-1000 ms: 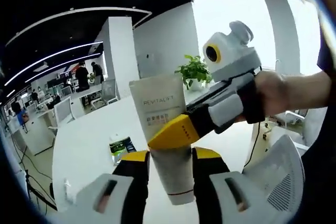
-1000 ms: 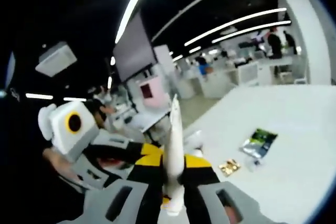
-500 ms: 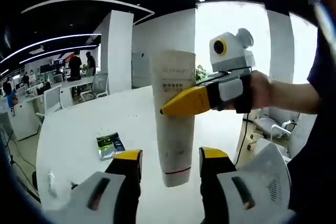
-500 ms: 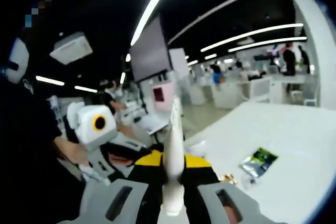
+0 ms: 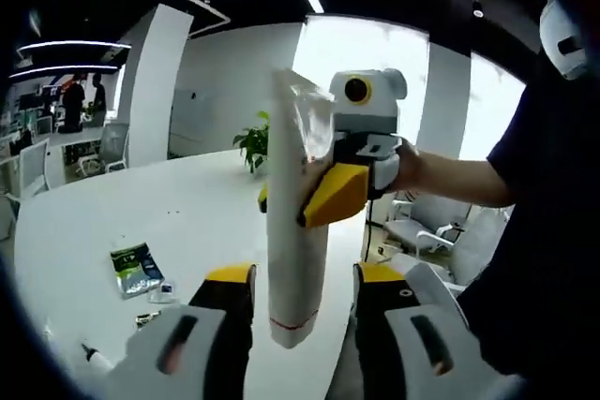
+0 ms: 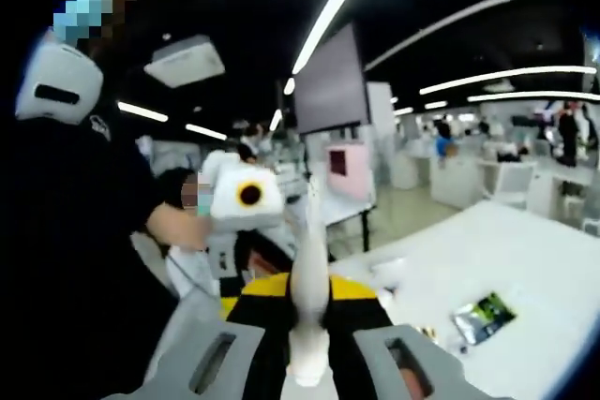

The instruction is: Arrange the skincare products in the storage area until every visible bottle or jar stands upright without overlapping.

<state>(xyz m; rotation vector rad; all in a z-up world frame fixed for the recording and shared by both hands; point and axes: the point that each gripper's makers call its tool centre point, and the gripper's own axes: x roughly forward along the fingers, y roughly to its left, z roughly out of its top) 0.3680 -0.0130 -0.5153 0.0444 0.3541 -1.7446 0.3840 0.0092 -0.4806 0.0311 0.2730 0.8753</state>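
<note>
The left claw (image 5: 300, 278) stands spread, its yellow-tipped jaws apart on either side of the white tube (image 5: 293, 222) without touching it. A second ago those jaws flanked the tube closely at its lower body; now there is clear room on both sides. In the left gripper view the tube hangs upright in the air, cap end down and crimped end up. The right claw (image 5: 323, 196) comes in from the right and pinches it at mid-height, with a hand (image 5: 405, 168) behind it. A second ago the tube showed its printed face; it is now turned more edge-on.

To the left, on the white surface (image 5: 187, 213), a green sachet (image 5: 136, 267) lies flat with small bits beside it, well apart from the tube. The surface's near edge curves past below, and a potted plant (image 5: 251, 142) stands at its far side.

In the right gripper view the right claw (image 6: 309, 325) is pressed onto the tube (image 6: 309, 278), seen edge-on, while the left claw (image 6: 248, 203) sits behind to the left. The sachet (image 6: 483, 316) lies at right on the surface (image 6: 506, 259).
</note>
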